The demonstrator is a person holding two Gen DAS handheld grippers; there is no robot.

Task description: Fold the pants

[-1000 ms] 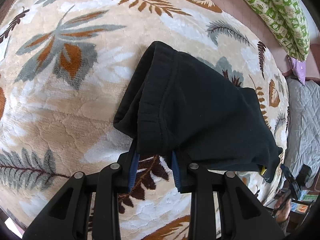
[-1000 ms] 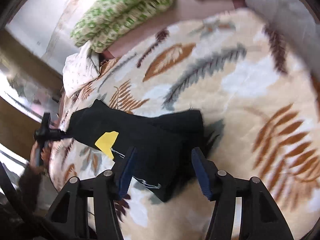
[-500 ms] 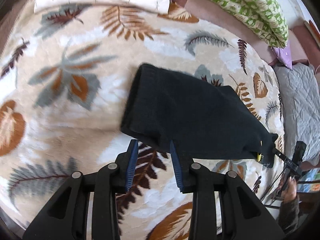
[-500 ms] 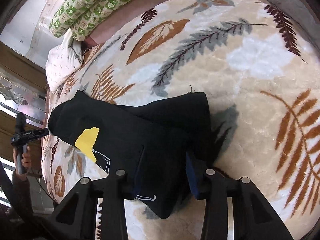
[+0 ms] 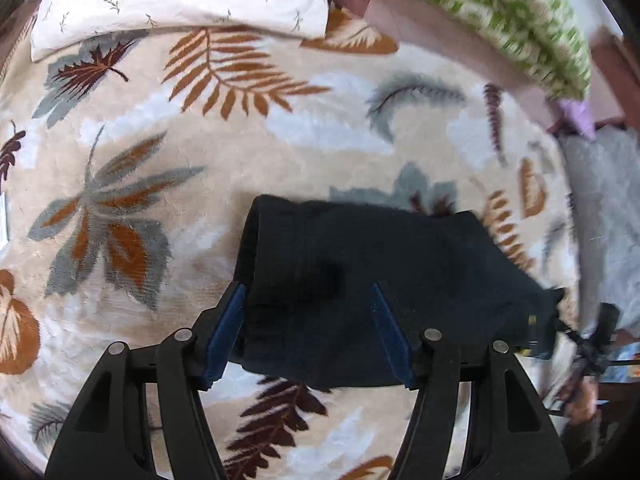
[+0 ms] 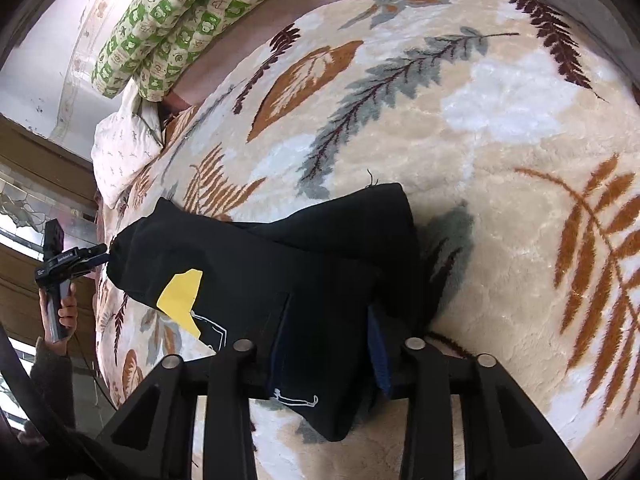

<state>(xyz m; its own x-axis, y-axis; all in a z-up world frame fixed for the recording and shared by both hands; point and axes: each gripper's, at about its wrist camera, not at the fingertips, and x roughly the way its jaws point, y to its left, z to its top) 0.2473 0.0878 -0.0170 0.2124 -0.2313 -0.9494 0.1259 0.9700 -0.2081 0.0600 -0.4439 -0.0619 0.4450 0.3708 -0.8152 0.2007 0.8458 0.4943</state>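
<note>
The black pants [image 5: 380, 264] lie folded on a cream leaf-patterned blanket [image 5: 160, 152]. My left gripper [image 5: 307, 288] hovers over their near left end. Its jaws are opening and stand wide; the cloth lies below them and the blue pads [image 5: 226, 328] do not touch it. In the right wrist view the pants [image 6: 248, 264] show a yellow patch [image 6: 182, 296] and thin white stitching. My right gripper [image 6: 328, 308] is closing on a bunched fold at their near end, and cloth fills the gap between its pads.
A white pillow [image 5: 172, 0] and a green patterned quilt [image 5: 500, 12] lie at the far edge of the bed. A grey quilt [image 5: 600, 200] covers the right side. A person's hand holds a small camera [image 6: 56, 276] beside the bed.
The left gripper let the pants settle flat, drew back and spread wide. The right gripper came down and narrowed its jaws onto the cloth.
</note>
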